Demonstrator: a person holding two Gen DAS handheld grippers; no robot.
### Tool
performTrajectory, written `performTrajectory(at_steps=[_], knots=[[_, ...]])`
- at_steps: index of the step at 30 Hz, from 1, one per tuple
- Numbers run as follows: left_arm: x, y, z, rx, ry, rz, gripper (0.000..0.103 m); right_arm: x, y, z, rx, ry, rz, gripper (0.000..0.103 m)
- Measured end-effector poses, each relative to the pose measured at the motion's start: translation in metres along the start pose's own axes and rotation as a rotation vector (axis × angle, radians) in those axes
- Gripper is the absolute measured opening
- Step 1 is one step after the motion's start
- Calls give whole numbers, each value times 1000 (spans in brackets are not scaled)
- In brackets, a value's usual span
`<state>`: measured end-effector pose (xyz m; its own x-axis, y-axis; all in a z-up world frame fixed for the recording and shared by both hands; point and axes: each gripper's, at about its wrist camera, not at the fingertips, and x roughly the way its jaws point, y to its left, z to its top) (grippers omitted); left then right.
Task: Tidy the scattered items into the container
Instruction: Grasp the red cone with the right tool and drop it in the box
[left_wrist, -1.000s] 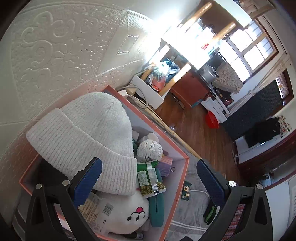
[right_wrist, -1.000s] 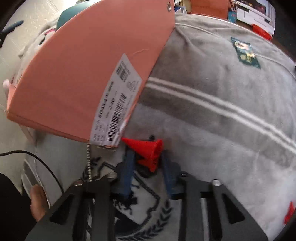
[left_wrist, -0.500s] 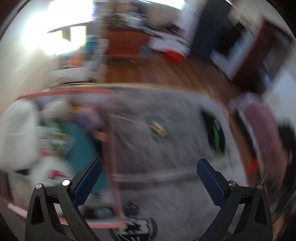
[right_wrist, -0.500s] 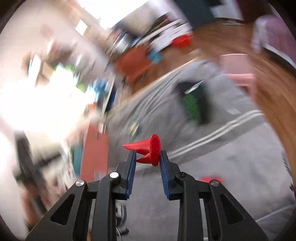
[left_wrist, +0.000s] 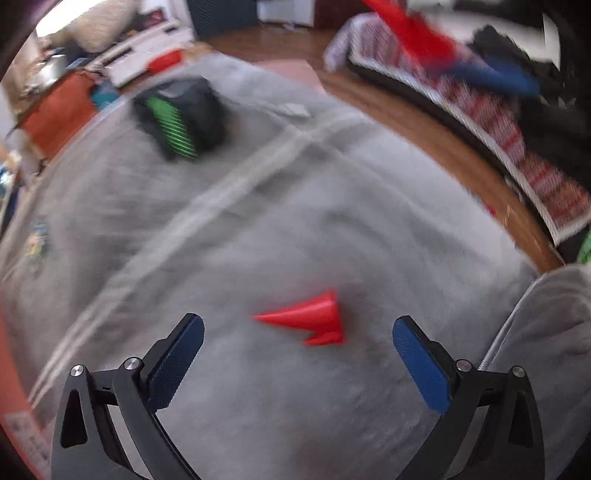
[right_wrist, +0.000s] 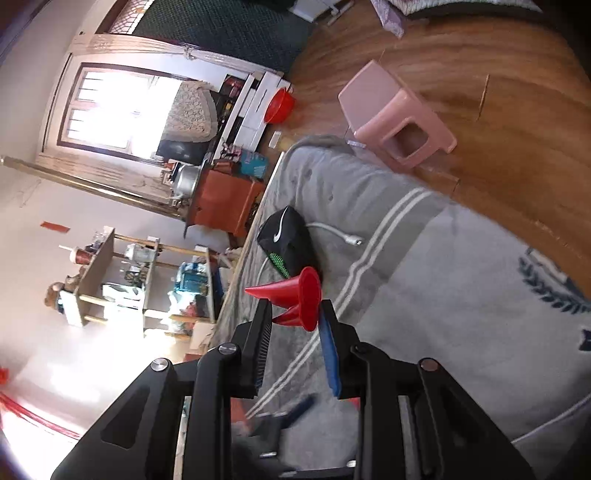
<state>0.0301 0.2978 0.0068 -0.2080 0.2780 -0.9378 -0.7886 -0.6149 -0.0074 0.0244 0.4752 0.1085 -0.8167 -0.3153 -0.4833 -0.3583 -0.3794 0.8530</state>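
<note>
Cone between spread left fingers.

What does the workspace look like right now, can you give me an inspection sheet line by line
Surface: grey blanket with pale stripes, spread on a bed.
Job's things: one red cone piece lies on the blanket; a second red cone piece is clamped; black and green pouch lies on the blanket.
Clutter: small green packet, blurred.
Grippers: left gripper open, fingers either side of the lying cone; right gripper shut on its cone.
Cables: white charging cable beside the pouch.
Surroundings: pink stool, wooden floor, shelving, window.
</note>
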Motion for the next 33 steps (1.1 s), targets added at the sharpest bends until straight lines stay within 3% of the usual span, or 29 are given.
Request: performTrajectory(at_steps=[2,3,4,6,9,13,17,20,21,23,24,27,29,31,33], knots=[[4,3,0,-22,-18,-12,79,-3,-5,-4,10,19,18,24],[1,8,2,-46,-33,-7,55,-2,-3,-3,11,27,27,24],[-4,16,4,-81,-40,-20,48,-5,-5,-11,10,28,32,24],[-14,31,5,-136,-39,-60,48,-8,-3,-12,5,25,44,24],[-46,47,-1,-148,-72,-27,48,-8,-4,-12,3,20,51,24],[-129,86,-16,-242,-177,28,48,-3,-1,-16,-15,47,46,24],[-237,169,-63,-418,-324,150,48,5,9,-25,-68,79,20,24],[-304,248,-105,-561,-425,324,48,15,18,-36,-121,114,-5,24],[-316,268,-119,-600,-436,374,50,20,23,-42,-149,130,-26,24],[-321,313,-141,-704,-407,423,71,28,32,-56,-196,161,-67,24],[-318,327,-153,-751,-397,416,89,31,41,-68,-223,184,-80,24],[-303,356,-175,-862,-378,312,93,40,76,-99,-313,216,-87,24],[-302,363,-177,-879,-370,259,93,48,116,-129,-421,240,-64,24],[-303,365,-173,-889,-364,251,97,54,153,-156,-490,253,-44,24],[-290,357,-169,-888,-314,251,103,56,198,-182,-521,265,34,24]])
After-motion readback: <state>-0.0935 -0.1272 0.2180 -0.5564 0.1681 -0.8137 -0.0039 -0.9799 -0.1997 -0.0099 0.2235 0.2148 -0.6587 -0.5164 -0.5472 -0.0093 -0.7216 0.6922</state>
